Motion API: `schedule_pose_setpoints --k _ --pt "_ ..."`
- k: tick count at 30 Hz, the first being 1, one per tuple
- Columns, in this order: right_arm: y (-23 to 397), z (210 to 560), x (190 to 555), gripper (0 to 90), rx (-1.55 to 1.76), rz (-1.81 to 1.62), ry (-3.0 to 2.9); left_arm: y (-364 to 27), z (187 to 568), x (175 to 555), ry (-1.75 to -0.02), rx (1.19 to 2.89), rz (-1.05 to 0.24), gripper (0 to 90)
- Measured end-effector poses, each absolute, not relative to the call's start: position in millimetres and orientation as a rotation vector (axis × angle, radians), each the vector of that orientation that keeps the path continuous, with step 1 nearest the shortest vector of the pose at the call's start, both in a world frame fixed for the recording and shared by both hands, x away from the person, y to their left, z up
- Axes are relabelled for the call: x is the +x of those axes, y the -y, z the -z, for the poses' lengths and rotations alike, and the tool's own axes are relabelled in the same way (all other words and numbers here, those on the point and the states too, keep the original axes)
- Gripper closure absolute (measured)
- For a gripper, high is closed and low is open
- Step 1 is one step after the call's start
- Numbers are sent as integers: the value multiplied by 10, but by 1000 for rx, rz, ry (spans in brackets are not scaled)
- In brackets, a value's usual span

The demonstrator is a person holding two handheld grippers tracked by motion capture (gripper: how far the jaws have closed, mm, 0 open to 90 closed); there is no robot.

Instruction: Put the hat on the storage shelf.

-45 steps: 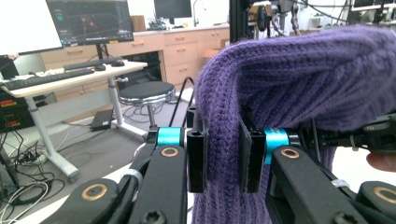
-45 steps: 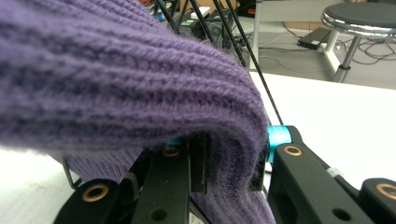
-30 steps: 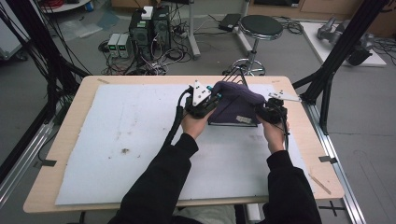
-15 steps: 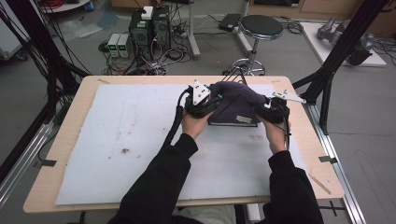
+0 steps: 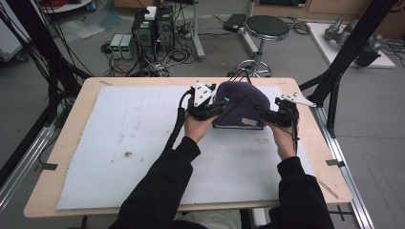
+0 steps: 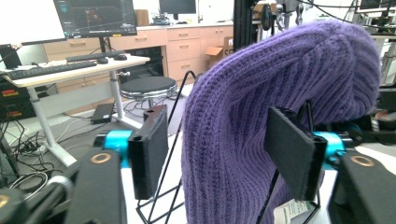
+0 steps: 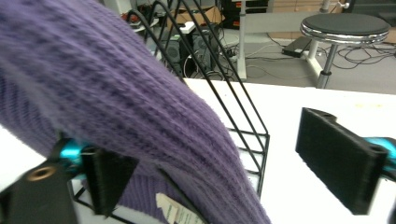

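Centrally, toward the far edge of the table [image 5: 95, 100], the purple hat [image 5: 241, 102] sits draped over a black wire rack [image 7: 243, 116], its knit crown humped upward and a small tag [image 5: 248, 122] showing at its near hem. My left gripper [image 5: 216, 109] stands at the hat's left side; in the left gripper view its jaws have just been opening and now stand apart, the hat's fabric rising between them and lying against the right one, unclamped. My right gripper [image 5: 265, 114] stands at the hat's right side; its jaws have likewise just been opening, one partly hidden under the knit, the other well clear over the white mat [image 5: 133, 143]. Beyond the table stand a stool [image 5: 265, 26] and computer boxes [image 5: 153, 24].
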State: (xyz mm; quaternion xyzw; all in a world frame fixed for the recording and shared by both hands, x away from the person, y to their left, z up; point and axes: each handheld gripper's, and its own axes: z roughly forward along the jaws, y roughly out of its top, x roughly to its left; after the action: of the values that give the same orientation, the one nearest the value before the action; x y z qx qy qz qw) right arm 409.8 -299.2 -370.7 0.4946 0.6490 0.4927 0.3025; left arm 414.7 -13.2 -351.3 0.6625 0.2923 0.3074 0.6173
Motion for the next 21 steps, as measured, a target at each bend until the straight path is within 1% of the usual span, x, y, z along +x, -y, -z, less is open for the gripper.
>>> schedule_pose_setpoints --k 1,8,13,21 --pt "2983 3698 4086 120 1307 -1305 -1723 125 3504 4143 -674 1526 -710 365" --pt "2932 3616 3996 116 1242 -1351 -1701 42 3433 4102 -676 1510 -717 281" --pt "2891 3557 3934 111 1192 -1400 -1650 -23 3384 4067 -686 1485 -708 277" --pt "2844 3457 3813 111 1079 -1455 -1554 -175 3303 3969 -700 1449 -764 277"
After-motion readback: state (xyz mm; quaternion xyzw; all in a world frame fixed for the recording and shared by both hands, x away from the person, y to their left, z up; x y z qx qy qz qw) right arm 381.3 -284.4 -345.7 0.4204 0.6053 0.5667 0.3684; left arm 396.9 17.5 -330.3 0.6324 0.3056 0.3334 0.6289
